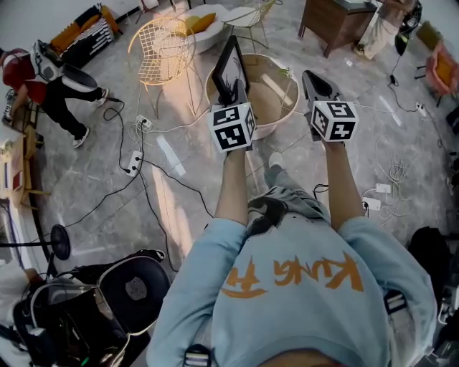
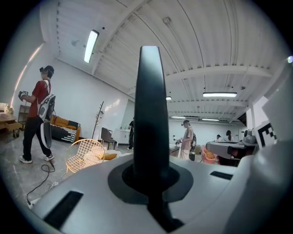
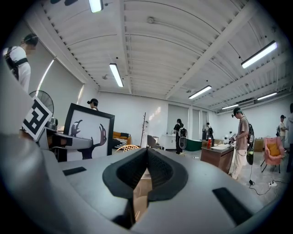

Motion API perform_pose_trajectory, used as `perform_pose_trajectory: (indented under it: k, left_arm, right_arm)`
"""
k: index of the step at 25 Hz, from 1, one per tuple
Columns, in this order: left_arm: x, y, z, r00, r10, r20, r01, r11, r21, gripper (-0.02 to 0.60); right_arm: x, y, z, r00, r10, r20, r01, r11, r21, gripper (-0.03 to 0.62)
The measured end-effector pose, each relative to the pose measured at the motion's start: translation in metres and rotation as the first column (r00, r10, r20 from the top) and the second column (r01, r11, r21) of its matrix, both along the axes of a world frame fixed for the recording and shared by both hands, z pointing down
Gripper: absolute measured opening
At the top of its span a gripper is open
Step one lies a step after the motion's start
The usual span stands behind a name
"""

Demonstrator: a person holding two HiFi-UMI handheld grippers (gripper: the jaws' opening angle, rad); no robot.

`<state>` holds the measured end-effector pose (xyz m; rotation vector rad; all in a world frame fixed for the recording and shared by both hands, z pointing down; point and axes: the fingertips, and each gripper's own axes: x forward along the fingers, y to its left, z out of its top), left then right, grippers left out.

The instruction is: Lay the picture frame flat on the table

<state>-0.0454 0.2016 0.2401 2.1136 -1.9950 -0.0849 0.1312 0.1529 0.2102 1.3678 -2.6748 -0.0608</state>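
The picture frame [image 1: 231, 63], black-edged with a dark hand-shaped print on white, stands upright above the round table [image 1: 281, 120]. My left gripper [image 1: 230, 92] is shut on its lower edge. In the left gripper view the picture frame [image 2: 151, 105] shows edge-on as a dark vertical bar rising from between the jaws of the left gripper [image 2: 151, 179]. My right gripper [image 1: 310, 79] hovers to the right of the frame, apart from it. In the right gripper view the right gripper [image 3: 146, 153] has its tips together with nothing between them, and the picture frame [image 3: 89, 132] shows at the left.
A wire chair [image 1: 168, 44] stands beyond the table on the left, a wooden desk [image 1: 337, 21] at the far right. Cables and power strips [image 1: 135, 161] lie on the marble floor. A person [image 1: 44, 80] walks at the far left; others stand in the room.
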Motion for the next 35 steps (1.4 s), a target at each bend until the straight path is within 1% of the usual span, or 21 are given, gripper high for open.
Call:
perform_pose_trajectory:
  k: [8,14,16,19,23,28,32,35]
  left_arm:
    - [-0.026,-0.013,0.0,0.999,-0.038,0.026,0.038,0.999,-0.011,0.026]
    - [-0.037,-0.035,0.014,0.997,-0.053,0.058,0.056,0.997,-0.05,0.026]
    - [-0.038,-0.044,0.018,0.997,-0.05,0.062,0.054,0.997,-0.059,0.026]
    - [-0.032,-0.062,0.025,0.997,-0.027,0.068,0.033,0.996,-0.08,0.026]
    - [-0.02,-0.102,0.027,0.998,-0.014,0.062,0.02,0.995,-0.1,0.026]
    - [-0.003,-0.166,0.025,0.999,-0.001,0.047,0.006,0.993,-0.117,0.026]
    - [0.006,-0.217,0.033,0.998,0.037,0.041,-0.031,0.99,-0.14,0.026]
    - [0.01,-0.263,0.053,0.998,0.052,0.043,-0.043,0.982,-0.184,0.026]
  right_arm:
    - [-0.025,-0.025,-0.004,0.998,-0.046,0.033,0.046,0.999,0.002,-0.003]
    - [-0.043,-0.055,0.015,0.995,-0.079,0.069,0.081,0.996,-0.038,-0.003]
    - [-0.046,-0.065,0.023,0.994,-0.082,0.073,0.086,0.995,-0.052,-0.003]
    - [-0.039,-0.085,0.028,0.994,-0.06,0.092,0.066,0.995,-0.071,-0.003]
    - [-0.02,-0.124,0.029,0.996,-0.036,0.087,0.043,0.995,-0.085,-0.003]
    - [0.005,-0.191,0.025,0.994,-0.001,0.105,0.012,0.994,-0.105,-0.003]
    - [0.007,-0.242,0.036,0.994,0.015,0.113,0.002,0.989,-0.145,-0.003]
    - [0.006,-0.286,0.062,0.995,0.014,0.103,0.006,0.981,-0.194,-0.003]
